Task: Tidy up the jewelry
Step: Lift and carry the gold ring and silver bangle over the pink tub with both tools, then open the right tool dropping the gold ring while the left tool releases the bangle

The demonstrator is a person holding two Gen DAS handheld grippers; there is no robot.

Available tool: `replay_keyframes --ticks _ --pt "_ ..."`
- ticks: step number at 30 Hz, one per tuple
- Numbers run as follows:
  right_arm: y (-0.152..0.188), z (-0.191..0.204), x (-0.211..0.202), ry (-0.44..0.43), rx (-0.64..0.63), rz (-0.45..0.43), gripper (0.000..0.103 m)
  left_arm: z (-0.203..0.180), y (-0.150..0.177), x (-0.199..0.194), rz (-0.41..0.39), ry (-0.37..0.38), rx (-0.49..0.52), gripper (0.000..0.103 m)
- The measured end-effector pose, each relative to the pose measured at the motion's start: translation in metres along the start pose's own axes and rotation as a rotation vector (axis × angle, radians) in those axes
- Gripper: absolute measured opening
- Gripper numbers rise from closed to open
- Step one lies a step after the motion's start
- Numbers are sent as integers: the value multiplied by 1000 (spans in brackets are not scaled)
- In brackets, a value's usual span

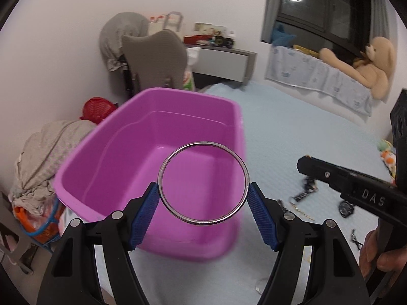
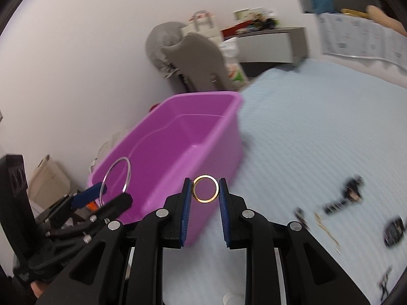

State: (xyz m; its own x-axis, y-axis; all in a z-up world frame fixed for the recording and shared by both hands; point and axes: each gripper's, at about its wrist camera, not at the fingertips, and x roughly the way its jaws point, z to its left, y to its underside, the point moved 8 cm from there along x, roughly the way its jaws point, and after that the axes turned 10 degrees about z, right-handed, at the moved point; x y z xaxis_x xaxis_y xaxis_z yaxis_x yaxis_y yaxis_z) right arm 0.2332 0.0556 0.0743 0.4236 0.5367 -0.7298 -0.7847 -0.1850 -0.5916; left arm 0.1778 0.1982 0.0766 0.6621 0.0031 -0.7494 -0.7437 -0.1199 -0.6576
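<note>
A purple plastic tub [image 1: 109, 157] stands on the pale blue bed [image 1: 292, 132]; it also shows in the right wrist view [image 2: 229, 147]. My left gripper [image 1: 203, 192] is shut on a large silver bangle [image 1: 244, 167], held just in front of the tub's near wall; the bangle also shows in the right wrist view [image 2: 127, 175]. My right gripper [image 2: 205, 188] is shut on a small gold ring [image 2: 201, 199], held in front of the tub's near right corner. The right gripper's body [image 1: 356, 190] shows at the right of the left wrist view.
Loose dark jewelry pieces [image 2: 343, 198] and a thin gold chain [image 2: 326, 228] lie on the bed right of the tub. A grey chair [image 1: 152, 61], a clothes pile [image 1: 45, 157], a red basket [image 1: 98, 109] and a teddy bear [image 1: 368, 66] surround the bed.
</note>
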Motion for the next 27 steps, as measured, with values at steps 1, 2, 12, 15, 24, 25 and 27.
replay_keyframes --ticks 1,2,12,15,24,25,27 --pt "-10 9 13 -10 -12 14 21 9 -4 4 3 -11 -10 69" --pt "-19 15 26 -20 -22 31 21 17 -9 8 7 -19 -19 69" --pt "-74 38 121 -30 -55 164 21 72 -23 59 79 -72 -112 69" --pt "-84 38 141 -10 -67 194 21 76 -26 68 96 -70 -123 69" --pt "-99 30 179 62 -94 232 21 79 -26 82 149 -67 -131 69" --pt "-101 31 181 75 -104 229 21 79 -25 82 151 -74 -128 69" --pt "-101 32 182 86 -108 230 21 79 -25 85 163 -72 -133 69"
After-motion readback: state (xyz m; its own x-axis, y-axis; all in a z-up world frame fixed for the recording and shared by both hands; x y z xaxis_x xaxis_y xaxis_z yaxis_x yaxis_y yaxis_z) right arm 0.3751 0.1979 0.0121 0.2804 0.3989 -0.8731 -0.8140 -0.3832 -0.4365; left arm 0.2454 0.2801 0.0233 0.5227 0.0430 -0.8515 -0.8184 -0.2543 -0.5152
